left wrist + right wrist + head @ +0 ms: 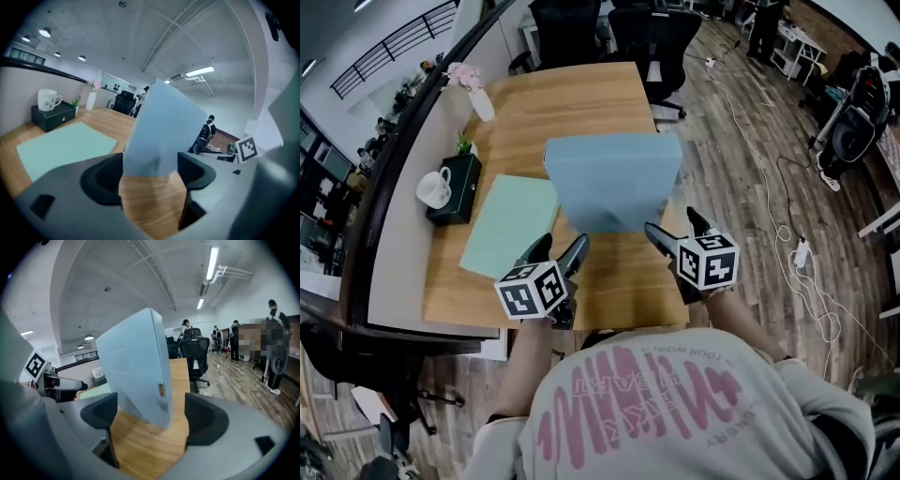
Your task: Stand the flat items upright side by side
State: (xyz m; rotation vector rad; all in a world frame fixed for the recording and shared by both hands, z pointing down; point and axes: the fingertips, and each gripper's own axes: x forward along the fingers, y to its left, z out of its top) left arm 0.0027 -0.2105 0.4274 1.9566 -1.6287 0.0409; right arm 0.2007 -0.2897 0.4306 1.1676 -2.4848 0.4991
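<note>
Step, as I read it: 1st item is up, 2nd not started. The blue folder (614, 183) stands on its lower edge at mid-frame of the head view, on the desk (619, 281). It looks a bit tilted in both gripper views. The green folder (508, 223) lies flat at centre-left, just beside the blue one, w/ a mug (434, 187) on a black box (457, 187) further left.

Next move, prob.: leave or steady the blue one w/o knocking it. Then get a jaw under an edge of the green folder, tip it up and set it next to the blue one. It's thin and flat on the wood, so getting under the edge is the hard bit.

Tongs: the left gripper (560, 251) is at lower centre-left, jaws wide apart. The blue folder's bottom corner sits in the gap, not clamped; touch on the left pad can't be told. The right gripper (677, 228) is at lower centre-right, jaws also wide. The folder's edge is between them w/ desk showing on both sides, so nothing is held.
</note>
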